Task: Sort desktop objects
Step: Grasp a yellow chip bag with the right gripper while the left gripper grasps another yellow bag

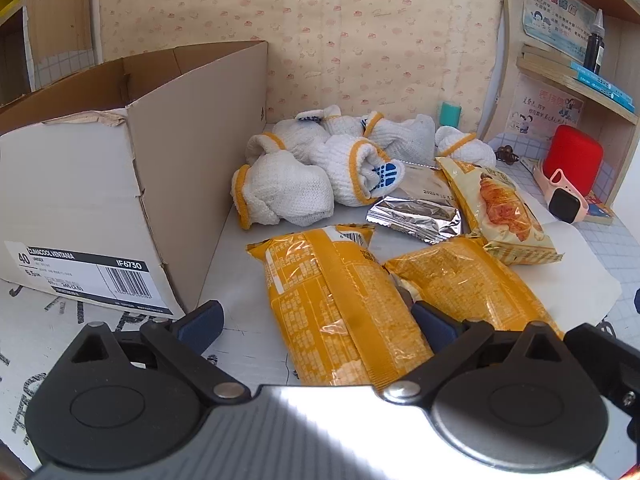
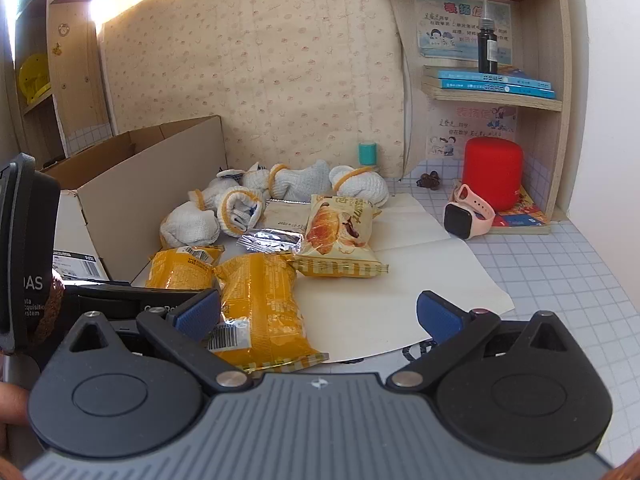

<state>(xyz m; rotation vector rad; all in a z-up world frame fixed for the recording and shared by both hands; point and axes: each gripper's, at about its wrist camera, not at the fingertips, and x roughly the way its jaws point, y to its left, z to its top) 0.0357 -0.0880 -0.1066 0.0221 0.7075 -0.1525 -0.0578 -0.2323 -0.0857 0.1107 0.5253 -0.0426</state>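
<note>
Two yellow snack packets lie side by side on a white paper sheet (image 2: pixel 400 292). My left gripper (image 1: pixel 316 324) is open, and the left yellow packet (image 1: pixel 340 308) lies between its fingers, the right finger wedged between the two packets. My right gripper (image 2: pixel 320 318) is open over the right yellow packet (image 2: pixel 260 304), which lies close to its left finger. Behind them are a croissant packet (image 2: pixel 340 236), a silver foil packet (image 2: pixel 272 238) and a heap of white gloves with yellow cuffs (image 2: pixel 260 192). An open cardboard shoe box (image 1: pixel 120 184) stands at the left.
A pink smartwatch (image 2: pixel 468 216), a red cylinder (image 2: pixel 492 172) and a brown hair clip (image 2: pixel 429 180) sit at the right by a wooden shelf unit with books and a dark bottle (image 2: pixel 488 48). A teal container (image 2: pixel 367 154) stands by the back wall.
</note>
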